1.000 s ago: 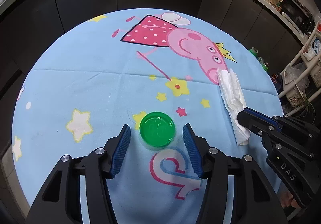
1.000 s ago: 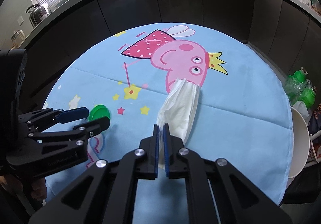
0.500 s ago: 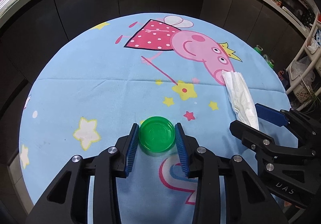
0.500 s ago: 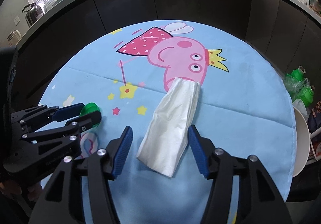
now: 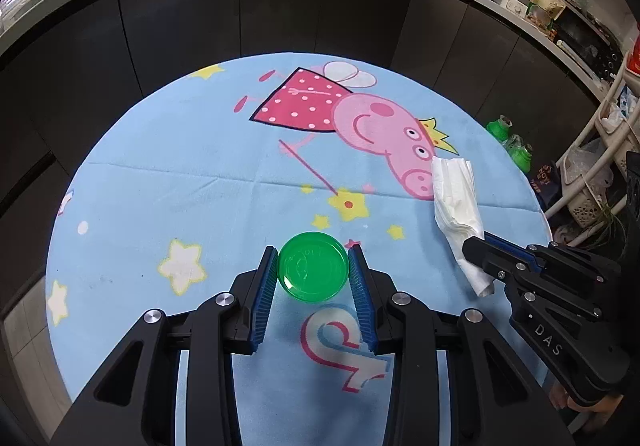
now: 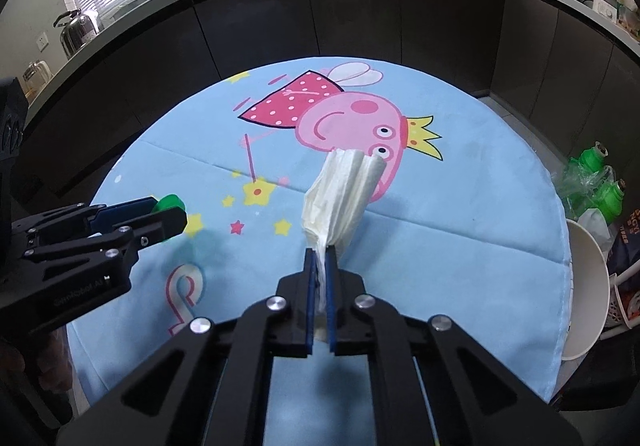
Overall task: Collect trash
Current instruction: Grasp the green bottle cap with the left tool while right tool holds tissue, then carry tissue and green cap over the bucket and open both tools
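A round green plastic lid [image 5: 313,267] is clamped between the blue pads of my left gripper [image 5: 313,256], lifted a little above the blue cartoon tablecloth [image 5: 192,174]. It also shows in the right wrist view [image 6: 168,203] at the left. A crumpled white tissue [image 6: 344,194] is pinched at its near end by my right gripper [image 6: 320,254], its far end trailing over the pink pig print. In the left wrist view the tissue [image 5: 456,198] lies at the right with the right gripper [image 5: 476,244] shut on its near end.
The round table ends close on all sides, with dark cabinets behind it. Green bottles in plastic [image 6: 600,182] and a white bin [image 6: 588,278] stand beyond the right edge. A rack with baskets [image 5: 592,174] stands farther right.
My left gripper closed on the green lid and raised it. My right gripper, open around the tissue half a second ago, shut on its near end and lifted it.
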